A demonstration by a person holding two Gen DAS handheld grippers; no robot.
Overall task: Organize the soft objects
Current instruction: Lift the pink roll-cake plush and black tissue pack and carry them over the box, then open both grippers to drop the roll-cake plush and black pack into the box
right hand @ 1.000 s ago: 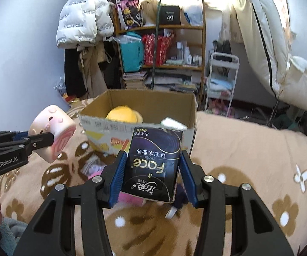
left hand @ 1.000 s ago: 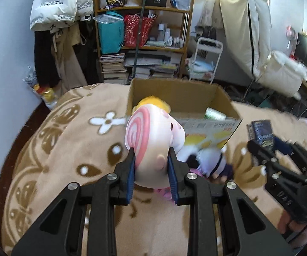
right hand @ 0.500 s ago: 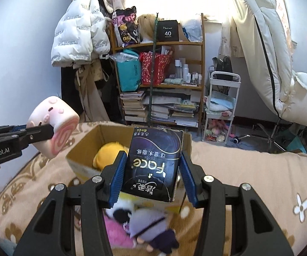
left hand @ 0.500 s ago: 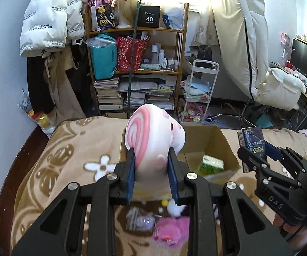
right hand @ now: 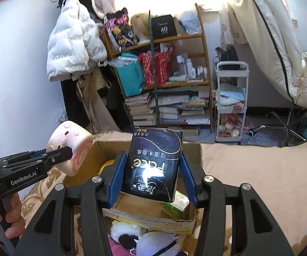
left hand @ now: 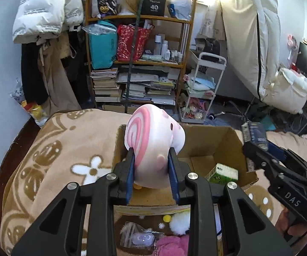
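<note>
Nearest, loose plush toys point(left hand: 170, 241) lie on the bed at the cardboard box's point(left hand: 204, 136) near wall. Above its opening, the left claw point(left hand: 151, 171) grips a pink swirl plush point(left hand: 153, 147) and the right claw point(right hand: 151, 175) a dark tissue pack point(right hand: 153, 162), both held level. Next, probably: lower and release them inside.

yellow plush inside the brown cardboard box point(right hand: 196, 155): mostly hidden behind the dark tissue pack point(right hand: 153, 164) | green packet point(right hand: 174, 204) in the box: lower half covered by that pack | pink fluffy toy point(left hand: 170, 245): cut by the bottom edge | clear plastic bag with a purple toy point(left hand: 140, 237): partly behind the left claw point(left hand: 151, 170), contents unclear
</note>
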